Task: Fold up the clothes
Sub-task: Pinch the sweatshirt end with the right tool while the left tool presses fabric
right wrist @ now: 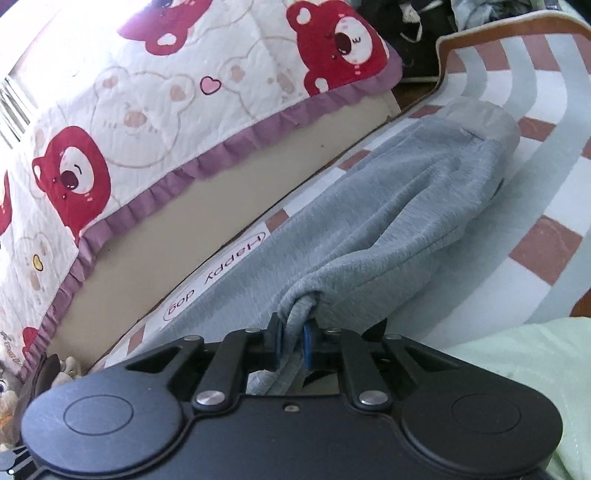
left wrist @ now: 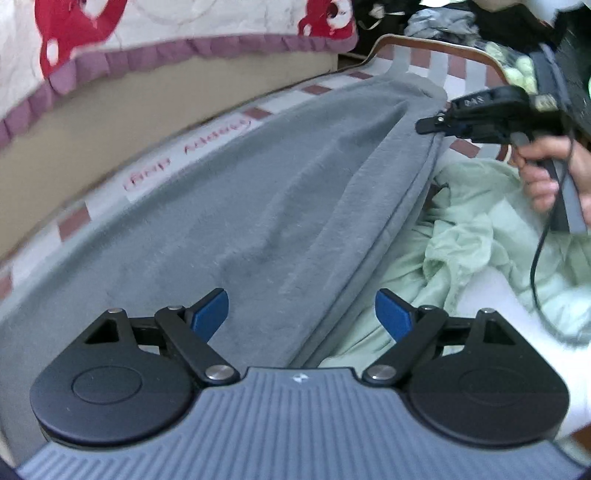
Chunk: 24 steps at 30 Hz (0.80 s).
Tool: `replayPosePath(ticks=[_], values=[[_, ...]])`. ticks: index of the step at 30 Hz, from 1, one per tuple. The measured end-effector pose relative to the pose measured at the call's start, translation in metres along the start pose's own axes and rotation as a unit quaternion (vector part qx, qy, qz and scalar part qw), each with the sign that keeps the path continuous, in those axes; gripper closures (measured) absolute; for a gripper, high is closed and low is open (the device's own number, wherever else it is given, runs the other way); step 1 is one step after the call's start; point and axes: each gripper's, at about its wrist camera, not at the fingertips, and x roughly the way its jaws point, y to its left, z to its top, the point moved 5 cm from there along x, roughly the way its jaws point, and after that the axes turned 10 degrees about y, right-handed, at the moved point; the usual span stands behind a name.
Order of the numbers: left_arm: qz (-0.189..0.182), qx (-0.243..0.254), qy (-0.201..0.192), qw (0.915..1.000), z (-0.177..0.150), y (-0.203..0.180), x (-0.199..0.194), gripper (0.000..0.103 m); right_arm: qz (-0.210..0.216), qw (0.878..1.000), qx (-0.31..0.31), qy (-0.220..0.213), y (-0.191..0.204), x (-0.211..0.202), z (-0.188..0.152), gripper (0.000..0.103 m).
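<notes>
A grey fleece garment (left wrist: 258,206) lies lengthwise on a checked mat, folded along its right edge. My left gripper (left wrist: 301,314) hovers open over its near end, blue pads wide apart, nothing between them. In the left wrist view my right gripper (left wrist: 430,124), held by a hand (left wrist: 546,173), pinches the garment's far right edge. The right wrist view shows that gripper (right wrist: 295,339) shut on a bunched fold of the grey garment (right wrist: 388,229), which stretches away to a lighter grey cuff (right wrist: 480,118).
A crumpled pale green garment (left wrist: 472,240) lies right of the grey one. The checked mat (right wrist: 546,240) has red-brown squares and grey stripes. A bed with a bear-print quilt (right wrist: 166,96) and purple frill borders the left. Dark clothes (left wrist: 443,18) are piled at the far end.
</notes>
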Motion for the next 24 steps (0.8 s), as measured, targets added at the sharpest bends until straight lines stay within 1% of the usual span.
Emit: replayPosePath(ticks=[2,4,6,7,10,13,15,17,21,22,23,24], values=[[-0.010,-0.036,0.023,0.9990,0.009,0.000,0.011,0.016,-0.007,1.000,-0.005,-0.015,0.003,-0.002,-0.003,0.090],[-0.020,-0.072,0.045,0.9962,0.017,-0.001,0.021,0.016,-0.023,0.999,-0.030,-0.033,0.013,-0.001,-0.006,0.090],[-0.007,-0.054,0.037,0.9978,0.027,-0.015,0.026,0.016,-0.029,0.998,-0.045,-0.038,0.016,0.000,-0.006,0.090],[0.002,-0.035,0.036,0.9987,0.031,-0.024,0.028,0.016,-0.019,0.998,-0.036,-0.037,0.014,0.000,-0.004,0.090],[-0.005,0.018,0.032,0.9993,0.038,-0.054,0.034,0.016,0.011,0.999,-0.012,-0.035,0.006,-0.002,0.002,0.090],[0.007,0.043,0.041,0.9982,0.044,-0.076,0.045,0.015,0.028,0.999,-0.008,-0.040,0.001,-0.006,0.001,0.090],[0.016,0.058,0.048,0.9970,0.049,-0.091,0.053,0.015,0.033,0.998,-0.017,-0.049,0.002,-0.009,-0.003,0.090],[0.029,0.050,0.049,0.9971,0.054,-0.090,0.061,0.015,0.035,0.998,-0.025,-0.054,0.000,-0.010,-0.007,0.090],[0.049,0.031,0.055,0.9968,0.064,-0.083,0.078,0.015,0.053,0.997,-0.009,-0.053,-0.007,-0.010,-0.008,0.090],[0.050,0.027,0.059,0.9967,0.065,-0.079,0.082,0.017,0.054,0.997,-0.013,-0.054,-0.006,-0.010,-0.008,0.090],[0.050,0.029,0.072,0.9957,0.063,-0.078,0.085,0.028,0.055,0.997,-0.015,-0.055,-0.005,-0.011,-0.007,0.090],[0.051,0.033,0.087,0.9944,0.060,-0.077,0.088,0.048,0.056,0.997,-0.017,-0.056,-0.004,-0.012,-0.007,0.090]])
